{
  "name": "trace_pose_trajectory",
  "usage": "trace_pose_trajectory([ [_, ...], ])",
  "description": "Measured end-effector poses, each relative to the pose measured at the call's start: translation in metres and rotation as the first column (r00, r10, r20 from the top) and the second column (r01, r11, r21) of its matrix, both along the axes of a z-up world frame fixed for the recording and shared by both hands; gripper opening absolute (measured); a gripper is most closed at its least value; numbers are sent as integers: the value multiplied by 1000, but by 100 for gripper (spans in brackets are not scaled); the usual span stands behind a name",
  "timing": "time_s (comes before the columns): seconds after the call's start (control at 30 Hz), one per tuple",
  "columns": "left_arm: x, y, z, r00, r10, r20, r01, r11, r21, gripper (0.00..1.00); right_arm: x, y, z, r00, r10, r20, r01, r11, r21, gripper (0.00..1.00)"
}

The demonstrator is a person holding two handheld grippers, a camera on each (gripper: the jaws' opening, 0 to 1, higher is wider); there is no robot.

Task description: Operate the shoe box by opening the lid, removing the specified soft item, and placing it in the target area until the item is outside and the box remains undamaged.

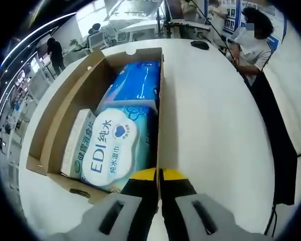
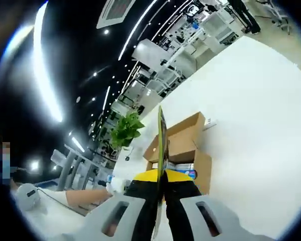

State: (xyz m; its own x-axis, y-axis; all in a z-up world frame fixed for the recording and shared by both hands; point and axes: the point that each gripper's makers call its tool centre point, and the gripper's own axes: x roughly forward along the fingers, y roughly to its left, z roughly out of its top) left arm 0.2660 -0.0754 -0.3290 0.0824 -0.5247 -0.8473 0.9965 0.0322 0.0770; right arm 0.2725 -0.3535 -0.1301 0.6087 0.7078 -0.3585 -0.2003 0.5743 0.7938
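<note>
Left gripper view has the white table (image 1: pixel 215 130) taking up most of the frame, and on it, left of centre, the open cardboard shoe box (image 1: pixel 55 120) running from lower left toward the top. Its lid (image 1: pixel 161 100) stands on edge along the box's right side, and the left gripper (image 1: pixel 158 175) at the bottom centre has its yellow-tipped jaws pinched narrowly on that lid edge. Inside the box, nearest the gripper, lies a soft pack of wet wipes (image 1: pixel 113 150) printed "EDI" with Chinese characters; a blue plastic pack (image 1: pixel 135 83) sits beyond it, and a pale carton (image 1: pixel 79 143) with green Chinese lettering I can't make out is wedged against the left wall. In the right gripper view the box (image 2: pixel 183 145) appears small at centre, and the right gripper (image 2: pixel 160 183) at the bottom is likewise closed on a thin upright sheet (image 2: pixel 161 150), seemingly the same lid. I'd judge the lid-opening step about finished; it would be wise to lay the lid back gently without creasing its hinge, then free one gripper for the soft item.
</note>
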Motion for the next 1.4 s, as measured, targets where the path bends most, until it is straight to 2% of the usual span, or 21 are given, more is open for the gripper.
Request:
trace_pose_trajectory([
  [0.23, 0, 0, -1, 1000, 1, 0, -1, 1000, 9, 1, 18, -36, -22, 999, -16, -31, 15, 1000, -12, 0],
  [0.33, 0, 0, -1, 1000, 0, 2, 0, 1000, 17, 1, 30, -53, -36, 999, -22, -25, 20, 998, -54, 0],
  [0.4, 1, 0, -1, 1000, -1, 3, 1, 1000, 14, 1, 31, -59, -46, 999, -14, -46, 10, 996, -90, 0],
  [0.43, 1, 0, -1, 1000, -2, 3, 2, 1000, 12, 1, 29, -56, -49, 998, -20, -62, 13, 995, -99, 0],
  [0.63, 1, -1, -1, 1000, 6, -7, -6, 1000, 14, 1, 25, -49, -60, 997, -2, -71, -5, 994, -105, 0],
  [0.77, 0, -1, -2, 1000, 10, -6, -10, 1000, 18, 1, 25, -49, -78, 995, -16, -103, 1, 990, -139, 0],
  [0.83, 0, -1, -2, 1000, 10, -6, -10, 1000, 20, 1, 29, -52, -91, 997, -1, -77, -15, 978, -209, 0],
  [0.9, 1, -1, -2, 1000, 16, -12, -15, 1000, 24, 1, 29, -50, -101, 996, 11, -88, -35, 961, -276, 0],
  [1.0, 1, -1, -4, 1000, 9, -14, -8, 999, 40, 1, 33, -47, -101, 991, -24, -128, -9, 967, -256, 0],
  [1.07, 1, -1, -5, 1000, 7, -11, -7, 999, 50, 1, 36, -43, -99, 992, -22, -127, -8, 973, -232, 0],
  [1.23, 0, -1, -5, 1000, 2, -1, -2, 998, 56, 1, 37, -39, -110, 988, -24, -150, -17, 964, -267, 0],
  [1.3, 0, -1, -5, 1000, 4, -2, -4, 998, 57, 1, 33, -34, -119, 987, -2, -161, -44, 959, -279, 0],
  [1.4, 0, -1, -5, 1000, 4, 0, -4, 998, 58, 1, 29, -26, -132, 989, 75, -124, -112, 936, -333, 0],
])
